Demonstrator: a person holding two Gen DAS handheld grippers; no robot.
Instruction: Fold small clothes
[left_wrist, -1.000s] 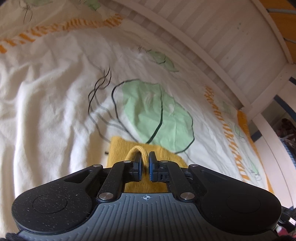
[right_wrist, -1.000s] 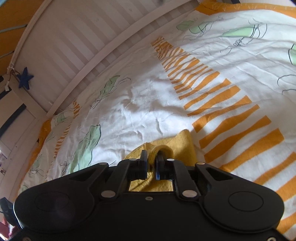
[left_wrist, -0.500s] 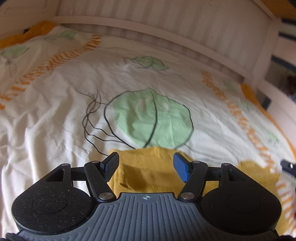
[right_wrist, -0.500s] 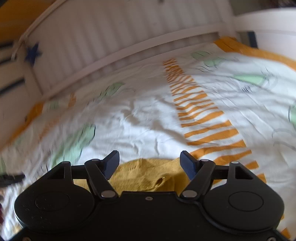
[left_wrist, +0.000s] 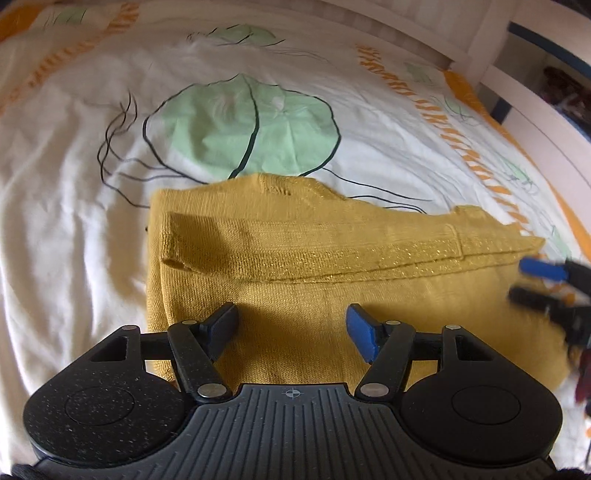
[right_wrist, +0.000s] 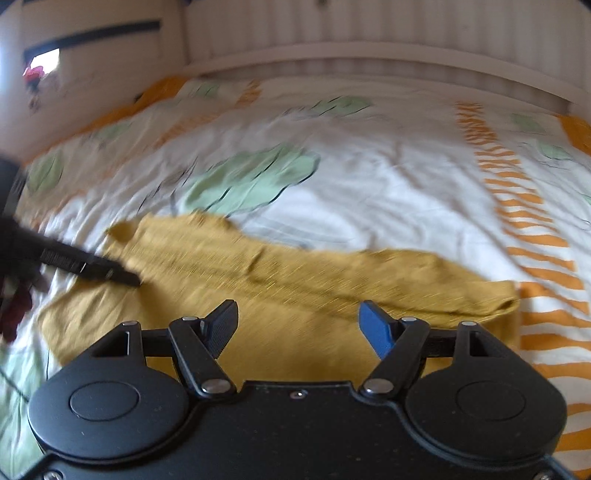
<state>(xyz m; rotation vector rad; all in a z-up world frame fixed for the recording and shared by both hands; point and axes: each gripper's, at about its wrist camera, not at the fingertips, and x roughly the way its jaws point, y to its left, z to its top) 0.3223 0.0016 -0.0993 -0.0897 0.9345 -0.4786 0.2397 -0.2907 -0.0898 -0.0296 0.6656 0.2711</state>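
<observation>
The mustard-yellow knit garment (left_wrist: 314, 266) lies folded flat on the bed sheet (left_wrist: 66, 192), occupying the centre of the left wrist view and running toward 3 o'clock; a folded sleeve or band crosses its upper half with a glittery edge. The left gripper (left_wrist: 291, 328) sits at 6 o'clock with its jaws spread wide, over the near edge of the garment and holding nothing. The right gripper (right_wrist: 299, 328) is likewise spread wide and empty, positioned over the cloth at 6 o'clock in its own view; it appears blurred at 3 o'clock in the left view. A green leaf print (left_wrist: 243, 129) on the sheet lies at 12 o'clock, just beyond the garment's far edge. A white slatted bed rail (right_wrist: 369, 33) borders the bed at 12 o'clock. The right wrist view is motion-blurred.
</observation>
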